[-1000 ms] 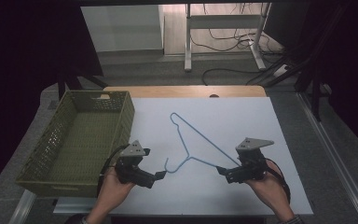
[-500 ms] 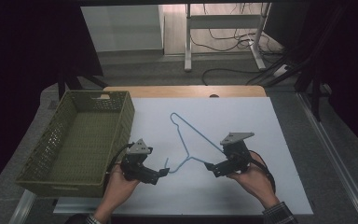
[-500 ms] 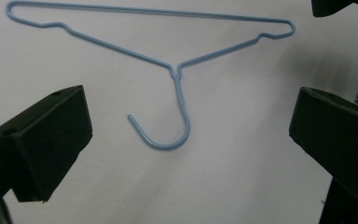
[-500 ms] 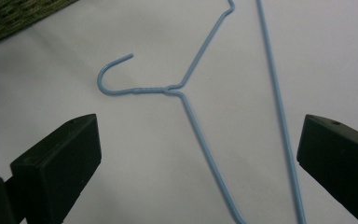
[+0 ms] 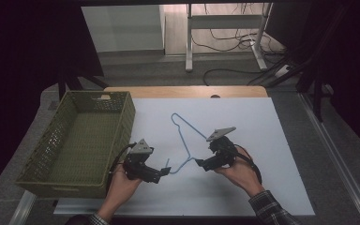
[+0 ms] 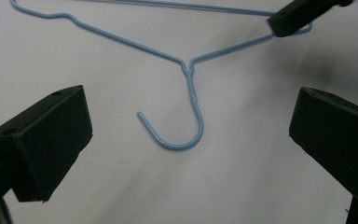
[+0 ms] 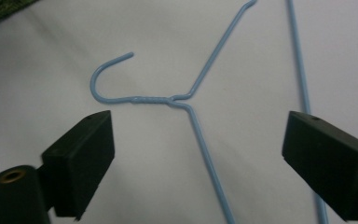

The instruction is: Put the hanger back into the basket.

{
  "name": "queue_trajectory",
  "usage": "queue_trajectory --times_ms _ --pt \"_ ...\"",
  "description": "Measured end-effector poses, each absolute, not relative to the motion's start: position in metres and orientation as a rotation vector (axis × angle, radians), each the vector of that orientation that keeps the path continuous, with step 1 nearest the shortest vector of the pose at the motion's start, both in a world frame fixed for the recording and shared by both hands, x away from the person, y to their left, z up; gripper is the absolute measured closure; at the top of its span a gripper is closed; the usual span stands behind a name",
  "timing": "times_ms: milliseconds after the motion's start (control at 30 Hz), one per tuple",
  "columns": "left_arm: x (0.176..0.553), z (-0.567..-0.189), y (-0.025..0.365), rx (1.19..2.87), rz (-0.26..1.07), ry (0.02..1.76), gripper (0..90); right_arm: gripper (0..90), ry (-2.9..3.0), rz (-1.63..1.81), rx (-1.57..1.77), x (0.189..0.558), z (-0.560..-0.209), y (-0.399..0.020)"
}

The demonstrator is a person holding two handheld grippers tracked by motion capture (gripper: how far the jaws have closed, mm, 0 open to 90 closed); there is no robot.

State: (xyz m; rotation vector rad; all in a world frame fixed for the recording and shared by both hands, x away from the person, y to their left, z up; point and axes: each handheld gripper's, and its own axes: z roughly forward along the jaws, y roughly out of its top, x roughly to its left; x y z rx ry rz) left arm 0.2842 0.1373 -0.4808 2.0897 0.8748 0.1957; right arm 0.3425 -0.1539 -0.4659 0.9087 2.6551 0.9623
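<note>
Hanger of blue wire lies flat on the white counter. Left claw and right claw flank its hook, both gaping apart, seemingly poised to pinch it.

The wire hanger is light blue throughout. It lies on my white table surface, which has a bare wood edge at the far side. The basket at left is olive green with a lattice pattern. My gripper jaws are black. My right sleeve is dark plaid.

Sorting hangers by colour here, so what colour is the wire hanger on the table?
Light blue hanger, clearest in the left gripper view.
</note>
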Motion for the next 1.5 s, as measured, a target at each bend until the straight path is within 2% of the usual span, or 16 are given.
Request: queue_trajectory --times_ms 400,433,467,533,933,1200,1500 --pt "0.285 -0.492 0.139 2.102 0.201 0.894 0.0 50.2 2.725 0.837 0.821 0.359 -0.496 -0.14" --pt "0.285 -0.492 0.139 2.102 0.201 0.894 0.0 50.2 2.725 0.837 0.821 0.359 -0.496 -0.14" --pt "0.286 -0.493 0.139 2.106 0.205 0.896 0.0 56.1 2.726 0.828 0.814 0.361 -0.499 -0.14" --pt "0.286 -0.494 0.139 2.113 0.212 0.897 0.0 61.9 2.737 0.834 0.804 0.363 -0.502 -0.14" --pt "0.283 -0.495 0.14 2.128 0.228 0.896 0.0 82.8 2.794 0.806 0.772 0.367 -0.512 -0.139" --pt "0.282 -0.494 0.141 2.118 0.232 0.903 0.0 86.7 2.815 0.797 0.748 0.366 -0.511 -0.138" --pt "0.281 -0.494 0.142 2.121 0.228 0.916 0.0 87.1 2.795 0.884 0.782 0.366 -0.501 -0.142"
